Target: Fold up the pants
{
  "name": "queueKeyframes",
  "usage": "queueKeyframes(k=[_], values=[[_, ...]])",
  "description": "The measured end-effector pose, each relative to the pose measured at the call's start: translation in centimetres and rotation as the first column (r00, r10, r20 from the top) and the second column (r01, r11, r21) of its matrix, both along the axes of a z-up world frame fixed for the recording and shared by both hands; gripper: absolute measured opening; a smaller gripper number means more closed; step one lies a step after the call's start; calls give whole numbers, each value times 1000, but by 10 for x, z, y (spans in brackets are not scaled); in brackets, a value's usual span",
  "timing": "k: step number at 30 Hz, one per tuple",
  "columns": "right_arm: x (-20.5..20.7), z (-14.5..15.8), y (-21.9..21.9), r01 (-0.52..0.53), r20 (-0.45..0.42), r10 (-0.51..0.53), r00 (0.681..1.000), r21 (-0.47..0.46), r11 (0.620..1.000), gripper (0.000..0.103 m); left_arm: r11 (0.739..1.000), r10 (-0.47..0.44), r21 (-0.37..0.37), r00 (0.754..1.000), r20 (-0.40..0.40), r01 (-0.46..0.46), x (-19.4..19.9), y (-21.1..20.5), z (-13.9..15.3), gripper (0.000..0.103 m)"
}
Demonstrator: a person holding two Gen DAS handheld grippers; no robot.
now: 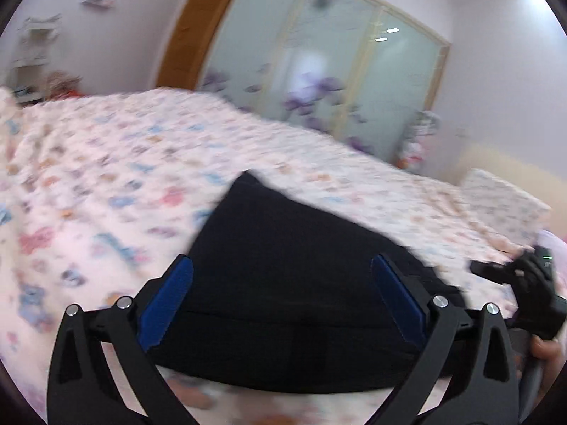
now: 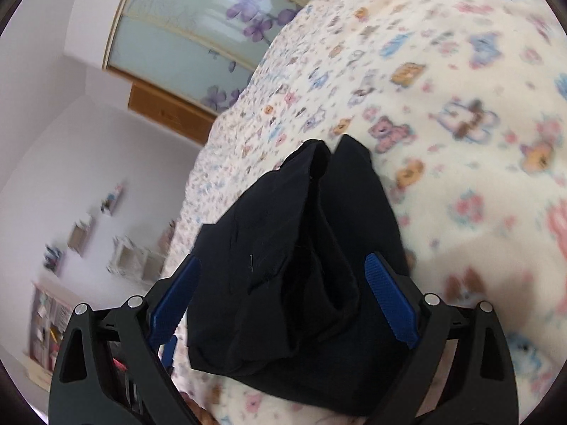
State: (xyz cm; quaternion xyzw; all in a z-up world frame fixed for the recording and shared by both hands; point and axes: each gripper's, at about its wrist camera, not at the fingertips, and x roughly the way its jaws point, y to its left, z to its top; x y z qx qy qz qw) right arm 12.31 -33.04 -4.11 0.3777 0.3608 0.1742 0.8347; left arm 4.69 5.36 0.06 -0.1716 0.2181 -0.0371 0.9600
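Black pants lie folded into a compact bundle on the patterned bedspread. My left gripper is open, its blue pads wide apart above the bundle's near edge. In the right wrist view the pants lie bunched with loose folds, two ends pointing away. My right gripper is open, blue pads spread on either side of the bundle, not pinching it. The right gripper's body shows at the right edge of the left wrist view.
The bed carries a pink and white teddy-bear print cover. A pillow lies at the far right. A wardrobe with frosted floral sliding doors stands behind the bed. Wall shelves hang at the left.
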Motion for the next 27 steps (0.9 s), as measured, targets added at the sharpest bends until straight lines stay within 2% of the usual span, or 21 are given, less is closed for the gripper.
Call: queueKeyframes(k=[5, 9, 11, 13, 15, 18, 19, 22, 23, 25, 27], values=[[17, -2, 23, -70, -27, 67, 997, -160, 985, 96, 999, 26, -38, 997, -73, -29, 16, 11, -5, 101], [28, -9, 25, -81, -42, 75, 996, -185, 979, 95, 999, 22, -31, 997, -73, -24, 12, 14, -6, 101], [26, -9, 28, -85, -46, 76, 996, -221, 972, 84, 999, 14, -29, 997, -74, -16, 12, 11, -5, 101], [23, -6, 29, -104, -40, 98, 994, -245, 964, 58, 1000, 8, -28, 997, -81, -11, 14, 9, -7, 101], [20, -3, 30, -139, -24, 137, 990, -193, 971, 39, 1000, 5, -29, 996, -85, -8, 14, 8, -8, 101], [21, -8, 32, -131, -42, 125, 991, -210, 969, 40, 999, 5, -31, 997, -75, -8, 13, 9, -8, 101], [24, -11, 31, -130, -55, 121, 991, -197, 972, 44, 999, 4, -33, 997, -71, -7, 13, 8, -7, 101], [24, -16, 29, -132, -58, 123, 991, -170, 977, 46, 999, -4, -33, 998, -63, 2, 13, 7, -7, 101], [23, -14, 30, -136, -50, 129, 990, -174, 975, 44, 999, -7, -32, 998, -62, 5, 14, 6, -7, 101], [19, -8, 29, -139, -22, 137, 990, -147, 979, 29, 999, -10, -34, 998, -64, 8, 15, 5, -8, 101], [14, -4, 24, -123, -6, 123, 992, -99, 988, 25, 999, -10, -41, 998, -63, 7, 15, 7, -8, 101]])
